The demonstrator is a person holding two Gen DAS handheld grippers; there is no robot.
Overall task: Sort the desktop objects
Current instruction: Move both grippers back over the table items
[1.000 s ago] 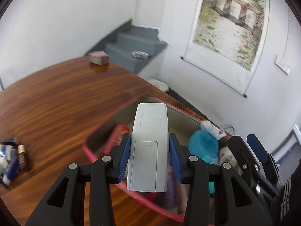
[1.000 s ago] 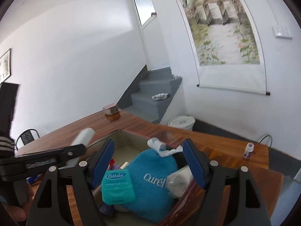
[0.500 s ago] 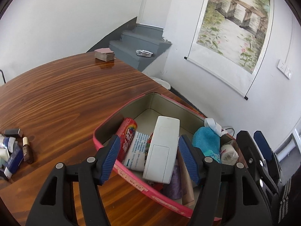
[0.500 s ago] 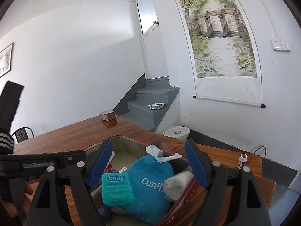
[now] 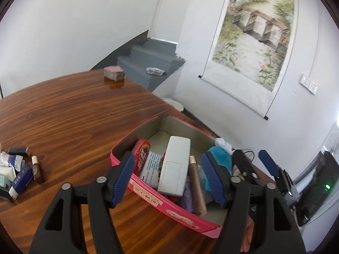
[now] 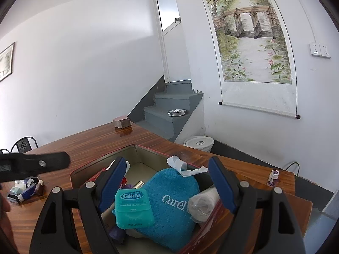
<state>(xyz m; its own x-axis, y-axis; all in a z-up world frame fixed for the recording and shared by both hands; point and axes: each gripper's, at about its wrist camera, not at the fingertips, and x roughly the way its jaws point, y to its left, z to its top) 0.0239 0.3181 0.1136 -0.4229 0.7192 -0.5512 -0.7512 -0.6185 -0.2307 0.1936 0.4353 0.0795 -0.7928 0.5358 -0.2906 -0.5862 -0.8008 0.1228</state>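
While the white remote [image 5: 174, 166] lies in the pink tin [image 5: 169, 208], left claw [image 5: 169, 180] spread; right claw [image 6: 167, 183] spread, both empty

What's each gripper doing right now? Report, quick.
Left gripper: open, holding nothing; white remote lies in the pink tin.
Right gripper: open, empty.
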